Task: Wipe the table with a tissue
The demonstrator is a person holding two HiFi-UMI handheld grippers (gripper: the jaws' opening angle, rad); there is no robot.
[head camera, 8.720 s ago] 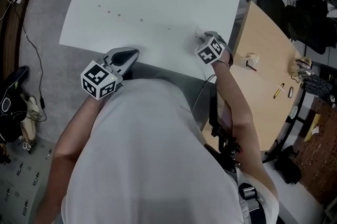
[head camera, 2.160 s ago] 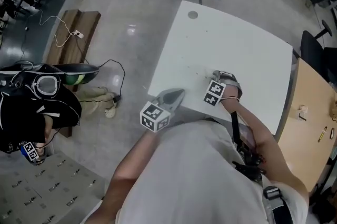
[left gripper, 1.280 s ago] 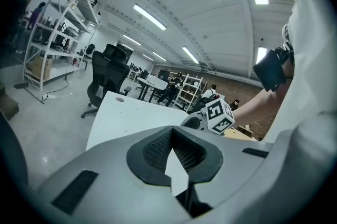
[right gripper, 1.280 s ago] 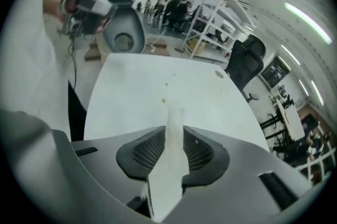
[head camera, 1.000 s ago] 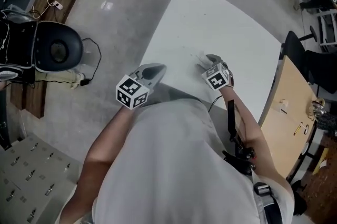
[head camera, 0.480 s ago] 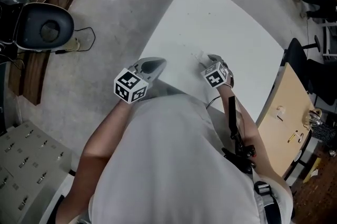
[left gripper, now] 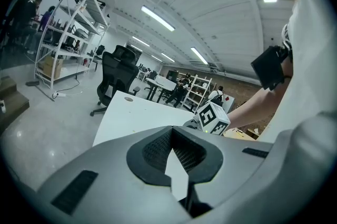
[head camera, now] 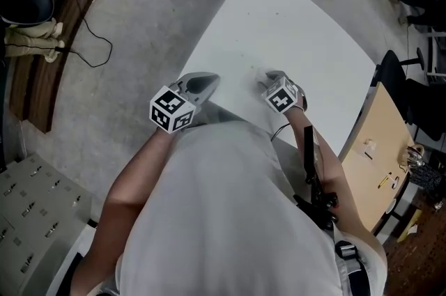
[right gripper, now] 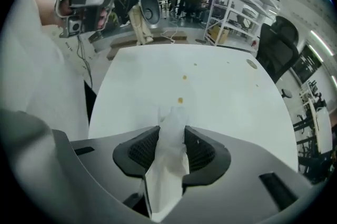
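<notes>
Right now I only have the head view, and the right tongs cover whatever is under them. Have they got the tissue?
Observer: Yes. The right gripper view shows the tissue pinched between the right tongs, whose jaws have just been closing.
Operator: Any dirt ahead of them?
Observer: Two small brownish spots lie on the table, just beyond the tissue.
Operator: And the left tongs?
Observer: Empty. The left tongs stand slightly apart, with only bare table showing through the gap.
</notes>
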